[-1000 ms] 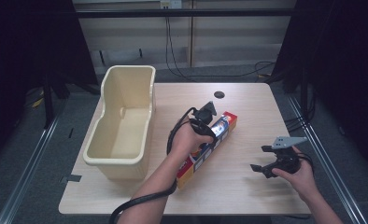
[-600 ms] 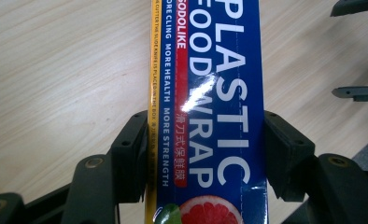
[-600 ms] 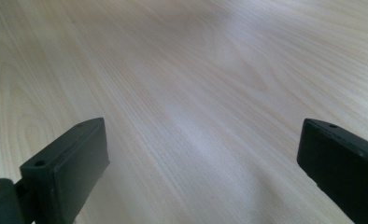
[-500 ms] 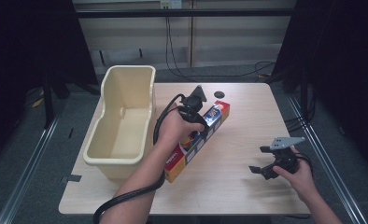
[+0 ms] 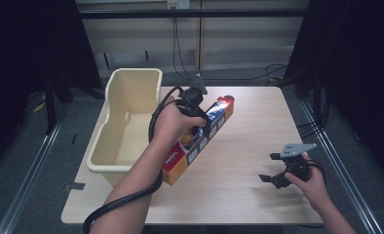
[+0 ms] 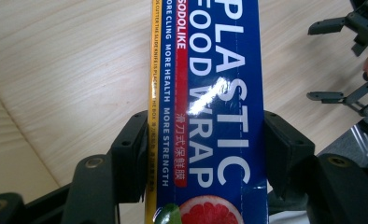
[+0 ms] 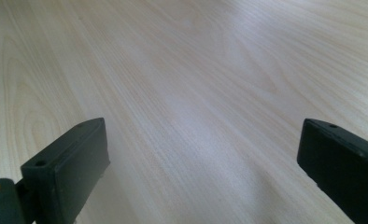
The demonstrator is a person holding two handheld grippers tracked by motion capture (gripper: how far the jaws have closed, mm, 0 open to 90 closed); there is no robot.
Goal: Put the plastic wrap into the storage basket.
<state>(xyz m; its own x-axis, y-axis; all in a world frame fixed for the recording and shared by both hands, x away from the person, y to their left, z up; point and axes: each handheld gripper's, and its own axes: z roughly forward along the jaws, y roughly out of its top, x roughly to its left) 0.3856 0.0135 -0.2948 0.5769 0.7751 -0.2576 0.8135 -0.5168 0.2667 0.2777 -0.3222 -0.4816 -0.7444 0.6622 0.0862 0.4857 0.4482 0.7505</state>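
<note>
While the high view looks down on the worktop (image 5: 258, 126), the left gripper (image 5: 200, 126) sits just left of centre frame, clamped across a long plastic wrap box (image 5: 200, 141). Box runs on a diagonal from lower left to upper right; its lower end lies close to the near corner of a cream bin (image 5: 126, 122), which occupies the left part of the worktop. Whether the box touches the worktop or the bin cannot be told here. Right gripper (image 5: 273, 170) is at lower right of the frame, well apart from the box, jaws spread, nothing between them.

Left gripper view: left gripper (image 6: 205, 154) grasps the plastic wrap box (image 6: 210, 93), one black jaw pressed on each long side. Blue face reads "PLASTIC FOOD WRAP", yellow strip along its left edge, grapefruit picture at bottom. Pale worktop (image 6: 70, 70) behind. Right gripper (image 6: 345, 60) at upper right of the frame, jaws apart.

Right gripper view: right gripper (image 7: 201, 158) released, jaws wide at lower left and lower right corners, bare wood-grain worktop (image 7: 196, 84) between them.
</note>
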